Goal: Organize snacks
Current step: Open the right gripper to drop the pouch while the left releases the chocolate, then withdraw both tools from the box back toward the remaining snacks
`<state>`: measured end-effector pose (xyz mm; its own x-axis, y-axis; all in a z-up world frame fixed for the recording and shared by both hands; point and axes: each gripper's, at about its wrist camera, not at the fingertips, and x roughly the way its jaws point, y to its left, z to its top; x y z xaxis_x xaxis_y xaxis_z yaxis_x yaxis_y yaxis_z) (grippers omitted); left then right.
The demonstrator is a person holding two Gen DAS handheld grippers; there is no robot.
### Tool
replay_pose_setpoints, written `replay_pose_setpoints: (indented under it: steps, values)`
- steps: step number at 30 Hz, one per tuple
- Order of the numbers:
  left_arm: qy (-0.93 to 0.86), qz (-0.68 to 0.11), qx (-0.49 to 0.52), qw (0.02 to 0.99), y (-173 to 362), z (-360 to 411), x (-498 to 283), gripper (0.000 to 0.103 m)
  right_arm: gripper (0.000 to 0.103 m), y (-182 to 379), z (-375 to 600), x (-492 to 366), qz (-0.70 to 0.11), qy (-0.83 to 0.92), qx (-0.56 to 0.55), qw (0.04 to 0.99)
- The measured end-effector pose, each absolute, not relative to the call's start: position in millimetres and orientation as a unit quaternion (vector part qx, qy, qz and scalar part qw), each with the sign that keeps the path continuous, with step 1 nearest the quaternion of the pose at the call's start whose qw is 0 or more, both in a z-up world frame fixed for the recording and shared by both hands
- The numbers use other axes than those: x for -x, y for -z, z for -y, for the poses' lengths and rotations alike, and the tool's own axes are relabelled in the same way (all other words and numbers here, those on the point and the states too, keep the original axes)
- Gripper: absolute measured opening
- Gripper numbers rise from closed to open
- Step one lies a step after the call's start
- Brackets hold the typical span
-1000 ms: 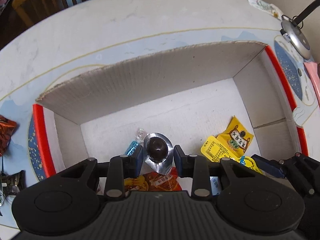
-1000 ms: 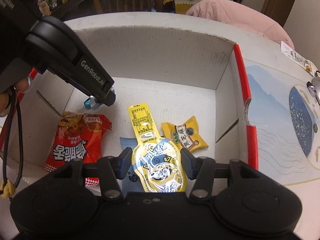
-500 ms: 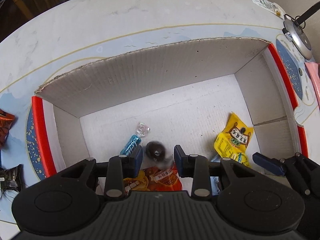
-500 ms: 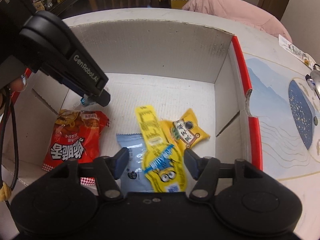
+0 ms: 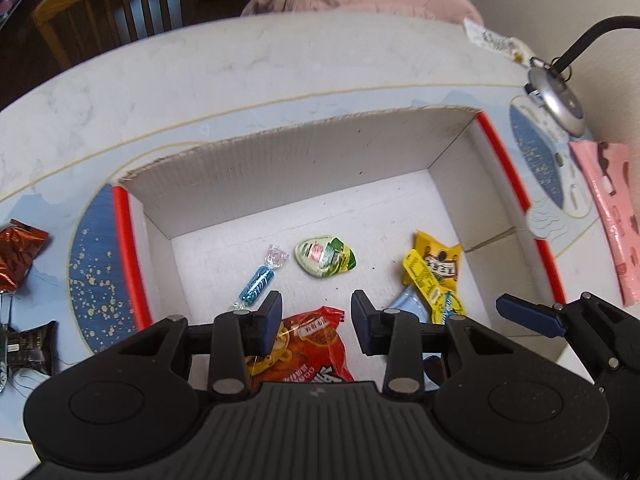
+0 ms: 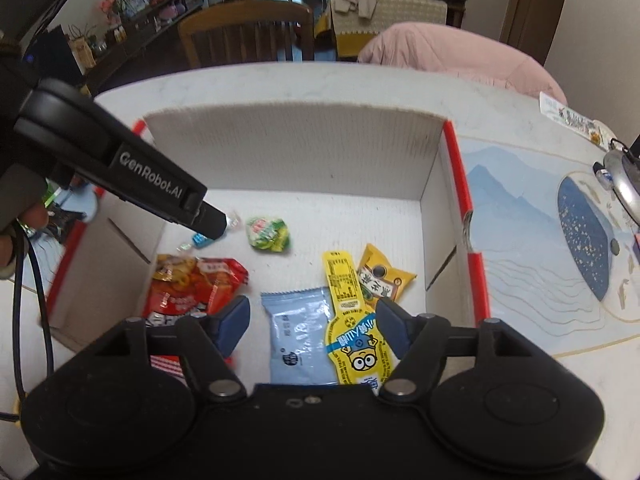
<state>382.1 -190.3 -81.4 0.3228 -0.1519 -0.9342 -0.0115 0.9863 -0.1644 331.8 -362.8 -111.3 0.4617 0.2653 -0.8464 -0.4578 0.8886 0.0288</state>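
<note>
A white cardboard box with red edges (image 5: 304, 160) holds the snacks. My left gripper (image 5: 317, 304) hangs above its floor, jaws opening, nothing between them; a red snack bag (image 5: 308, 354) lies beneath. Ahead lie a round green-and-white snack (image 5: 325, 256) and a blue candy (image 5: 258, 282). My right gripper (image 6: 313, 312) is also opening over the box (image 6: 296, 152). Below its jaws a yellow cartoon pouch (image 6: 356, 344) rests free on a light blue packet (image 6: 300, 336), beside a small yellow packet (image 6: 380, 280). The left gripper's fingertip (image 6: 212, 220) shows near the green snack (image 6: 267, 234).
On the table left of the box lie a reddish-brown wrapper (image 5: 18, 256) and a dark packet (image 5: 32, 346). A pink packet (image 5: 608, 216) and a lamp base (image 5: 556, 100) sit to the right. A wooden chair (image 5: 112, 4) stands beyond the table.
The left gripper let go of the foil cup snack, which now lies green label up on the box floor. The right gripper released the yellow pouch. Both grippers rose and opened wider.
</note>
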Motion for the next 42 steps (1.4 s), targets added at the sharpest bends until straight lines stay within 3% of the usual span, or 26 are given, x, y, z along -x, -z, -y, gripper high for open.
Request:
replay_pose_setpoints:
  steps: [15,19,29,32,37,42]
  values:
    - [0.074,-0.509,0.064,0.855,24.0,169.7,-314.8,0.037,0.080,55.9,356.8,-290.1,-0.417,-0.228,0.059,0.878]
    - [0.070,-0.485,0.059,0.870,9.7,156.0,-292.2,0.045,0.083,43.3,348.7,-277.4,-0.405,-0.238,0.047,0.882]
    - [0.054,-0.420,0.052,0.905,-18.0,112.7,-232.5,0.046,0.092,19.0,316.0,-248.1,-0.370,-0.264,0.013,0.891]
    - [0.050,-0.406,0.053,0.911,-21.8,100.0,-215.9,0.056,0.096,16.2,301.1,-239.8,-0.361,-0.272,0.017,0.892]
    - [0.037,-0.393,0.061,0.917,-21.8,74.7,-191.1,0.058,0.102,16.3,274.2,-224.8,-0.348,-0.296,0.025,0.889]
    - [0.015,-0.380,0.078,0.921,-20.4,42.1,-169.6,0.067,0.103,19.2,247.7,-214.5,-0.343,-0.320,0.030,0.883]
